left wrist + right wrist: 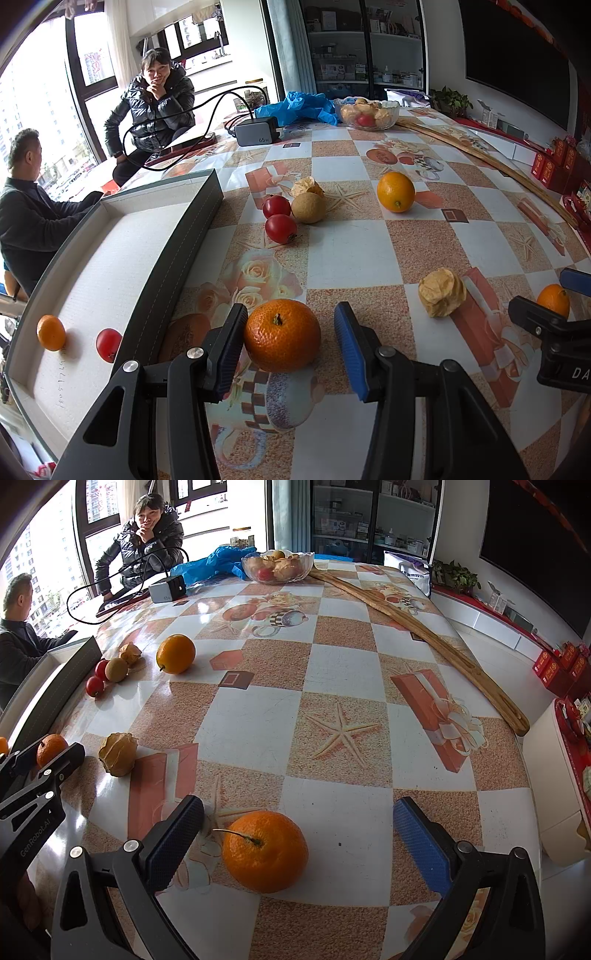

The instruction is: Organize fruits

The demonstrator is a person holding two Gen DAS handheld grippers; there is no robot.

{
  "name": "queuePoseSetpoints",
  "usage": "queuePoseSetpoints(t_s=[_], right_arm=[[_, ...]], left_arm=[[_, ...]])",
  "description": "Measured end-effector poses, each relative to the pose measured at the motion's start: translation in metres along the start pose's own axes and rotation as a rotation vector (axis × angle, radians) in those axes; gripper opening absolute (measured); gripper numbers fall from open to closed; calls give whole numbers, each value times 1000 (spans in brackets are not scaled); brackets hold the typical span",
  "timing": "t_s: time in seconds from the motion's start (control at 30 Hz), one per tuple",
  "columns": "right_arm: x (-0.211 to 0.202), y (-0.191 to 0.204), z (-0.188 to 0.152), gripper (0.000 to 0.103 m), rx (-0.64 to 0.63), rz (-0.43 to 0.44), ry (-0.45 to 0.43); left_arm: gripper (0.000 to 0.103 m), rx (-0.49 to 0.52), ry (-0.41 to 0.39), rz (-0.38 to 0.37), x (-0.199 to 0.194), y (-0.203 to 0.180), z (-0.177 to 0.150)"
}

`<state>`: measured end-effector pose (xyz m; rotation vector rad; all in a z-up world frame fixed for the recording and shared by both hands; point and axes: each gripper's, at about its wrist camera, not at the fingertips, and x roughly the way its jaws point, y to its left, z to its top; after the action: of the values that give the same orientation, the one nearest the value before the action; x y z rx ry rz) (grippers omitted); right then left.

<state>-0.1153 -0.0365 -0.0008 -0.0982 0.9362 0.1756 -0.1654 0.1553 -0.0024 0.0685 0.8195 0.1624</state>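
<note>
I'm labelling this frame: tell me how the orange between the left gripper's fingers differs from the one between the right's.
The left gripper straddles a stemless orange; the right gripper straddles a long-stemmed orange. The left fruit nearly touches one finger; the right sits apart. Both rest on the table, ungripped.

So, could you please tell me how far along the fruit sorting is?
Early. Done: a small orange and a red fruit lie in the grey box. In hand: nothing gripped; the left gripper and right gripper each straddle a tangerine, open. Left: both tangerines, plus other fruits on the table.
</note>
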Motion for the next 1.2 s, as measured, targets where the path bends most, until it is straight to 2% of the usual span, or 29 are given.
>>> queuePoseSetpoints(t_s=[0.23, 0.47, 0.5, 0.53, 0.57, 0.67, 0.83, 0.87, 0.9, 0.93, 1.07, 1.2], right_arm=[[0, 0, 0, 103, 0, 0, 0], [-1, -1, -1, 102, 5, 7, -4], [-2, -2, -1, 98, 11, 11, -9], [-4, -3, -1, 86, 18, 6, -21], [-7, -4, -2, 80, 22, -1, -31], [-15, -3, -4, 37, 14, -3, -39], [-19, -4, -5, 36, 19, 29, -4], [-20, -6, -3, 36, 32, 49, 12], [-21, -9, 1, 36, 71, 110, 44], [-21, -9, 1, 36, 71, 110, 44], [-27, -1, 16, 36, 92, 168, 63], [-33, 26, 37, 36, 61, 239, 73]], left_arm=[[52, 7, -3, 4, 0, -1, 0], [42, 26, -6, -20, 0, -4, 0], [42, 27, -6, -20, 0, -4, 0], [42, 26, -5, -22, 0, -4, 0], [41, 22, -4, -27, 1, -4, 0], [41, 3, 6, -52, 2, -1, 1], [40, -34, 39, -102, 1, 7, 3], [40, -52, 48, -124, 0, 10, 3], [40, -65, 55, -143, -3, 13, 2], [40, -74, 57, -154, -6, 15, 2], [40, -88, 15, -184, -29, 29, 7], [40, -110, -17, -186, -47, 58, 22]])
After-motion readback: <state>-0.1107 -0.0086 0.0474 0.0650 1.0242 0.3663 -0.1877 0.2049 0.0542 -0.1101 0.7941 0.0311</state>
